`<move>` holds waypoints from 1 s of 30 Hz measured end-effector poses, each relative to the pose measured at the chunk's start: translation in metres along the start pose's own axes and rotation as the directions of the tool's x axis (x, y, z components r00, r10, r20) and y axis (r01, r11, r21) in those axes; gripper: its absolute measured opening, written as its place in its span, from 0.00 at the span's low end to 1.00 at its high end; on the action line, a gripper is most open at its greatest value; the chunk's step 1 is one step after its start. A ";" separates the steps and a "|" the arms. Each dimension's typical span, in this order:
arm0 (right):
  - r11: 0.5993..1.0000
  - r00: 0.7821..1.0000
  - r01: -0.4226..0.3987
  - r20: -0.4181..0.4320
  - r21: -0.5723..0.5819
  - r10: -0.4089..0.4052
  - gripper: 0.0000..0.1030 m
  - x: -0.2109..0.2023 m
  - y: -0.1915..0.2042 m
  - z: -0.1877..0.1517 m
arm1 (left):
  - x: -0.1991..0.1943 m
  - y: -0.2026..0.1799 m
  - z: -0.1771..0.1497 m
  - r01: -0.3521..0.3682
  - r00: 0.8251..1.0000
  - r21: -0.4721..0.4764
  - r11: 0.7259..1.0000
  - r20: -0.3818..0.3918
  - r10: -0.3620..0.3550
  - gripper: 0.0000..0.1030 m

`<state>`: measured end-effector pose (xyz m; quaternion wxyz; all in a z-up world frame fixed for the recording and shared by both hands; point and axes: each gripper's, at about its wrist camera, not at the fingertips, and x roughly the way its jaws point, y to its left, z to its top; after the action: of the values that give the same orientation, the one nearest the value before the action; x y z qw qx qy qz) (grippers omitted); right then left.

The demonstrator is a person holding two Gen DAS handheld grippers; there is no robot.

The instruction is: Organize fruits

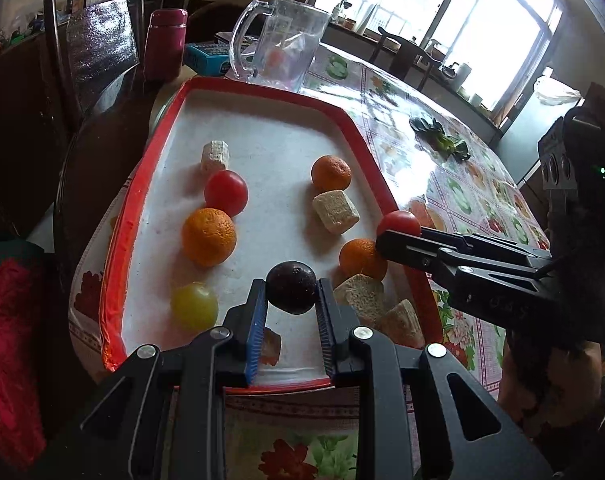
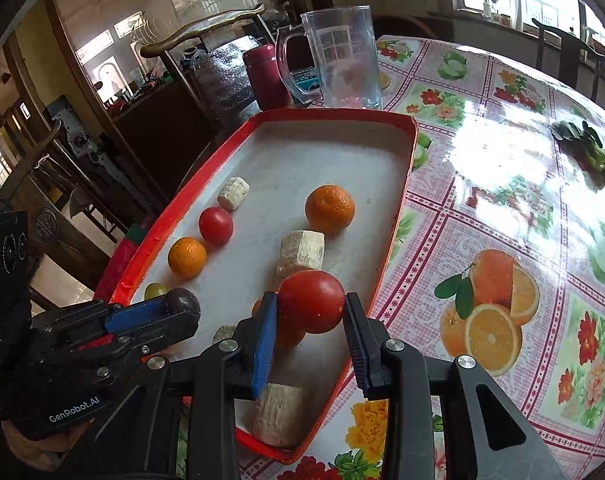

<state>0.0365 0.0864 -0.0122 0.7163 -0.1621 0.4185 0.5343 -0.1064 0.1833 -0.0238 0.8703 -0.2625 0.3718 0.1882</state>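
The left gripper [image 1: 291, 294] grips a dark plum [image 1: 291, 287] between its fingers [image 1: 257, 312], held above the near end of a red-rimmed tray [image 1: 120, 248] that sits on the counter [image 1: 454, 184], which is covered with a shiny cloth printed with fruit and flowers. The right gripper [image 2: 311, 322] grips a red tomato [image 2: 312, 301] between its fingers [image 2: 264, 340], also above the near part of the tray, toward its right rim; in the left wrist view this gripper reaches in from the right with the tomato at its tip. On the tray's white floor lie three oranges: one large orange [image 1: 209, 237] on the left side, one far orange [image 1: 331, 173] toward the right rim, and one near orange [image 1: 362, 259] just beside the right gripper's tip. A second tomato [image 1: 226, 193] sits touching or just beside the large orange, farther back. A yellow-green fruit [image 1: 193, 306] lies near the left rim at the near end. Several pale, rough cut chunks are scattered among the fruit: a small chunk [image 1: 214, 156] behind the second tomato, a square chunk [image 1: 336, 211] just in front of the far orange, and a cluster of chunks [image 1: 362, 296] by the near right corner. Beyond the tray's far rim stand a clear glass mug [image 1: 280, 46] and a dark red flask [image 1: 165, 44], with a blue box [image 1: 206, 56] between them. A bunch of green leaves [image 1: 442, 140] lies on the counter, well apart from the tray on its right.
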 end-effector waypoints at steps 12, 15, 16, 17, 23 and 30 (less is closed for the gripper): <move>1.000 1.000 -0.024 0.005 0.015 0.024 0.36 -0.002 -0.005 0.000 | 0.001 -0.001 0.002 -0.043 0.999 0.002 0.999 -0.009 0.043 0.35; 0.999 0.999 -0.034 0.009 0.014 0.034 0.38 -0.005 -0.006 -0.002 | -0.003 -0.001 0.001 -0.055 0.998 -0.003 0.999 0.006 0.055 0.53; 0.999 0.999 -0.034 0.011 0.013 0.034 0.38 -0.007 -0.006 -0.003 | -0.004 -0.001 0.000 -0.055 0.998 -0.004 0.998 0.006 0.055 0.53; 0.999 0.999 -0.036 0.012 0.013 0.035 0.38 -0.008 -0.006 -0.003 | -0.006 -0.001 -0.001 -0.055 0.998 -0.005 0.998 0.007 0.055 0.53; 0.998 0.998 -0.056 0.038 0.016 0.055 0.52 -0.021 -0.007 -0.006 | -0.017 0.000 -0.009 -0.054 0.998 -0.006 0.999 0.013 0.054 0.53; 0.998 0.996 -0.066 0.064 0.005 0.066 0.52 -0.042 -0.007 -0.013 | -0.032 -0.005 -0.020 -0.064 0.998 0.006 0.998 0.028 0.063 0.53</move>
<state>0.0338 0.0491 0.0112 0.7118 -0.1285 0.4025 0.5611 -0.1354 0.1630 -0.0104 0.8700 -0.2447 0.3684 0.2181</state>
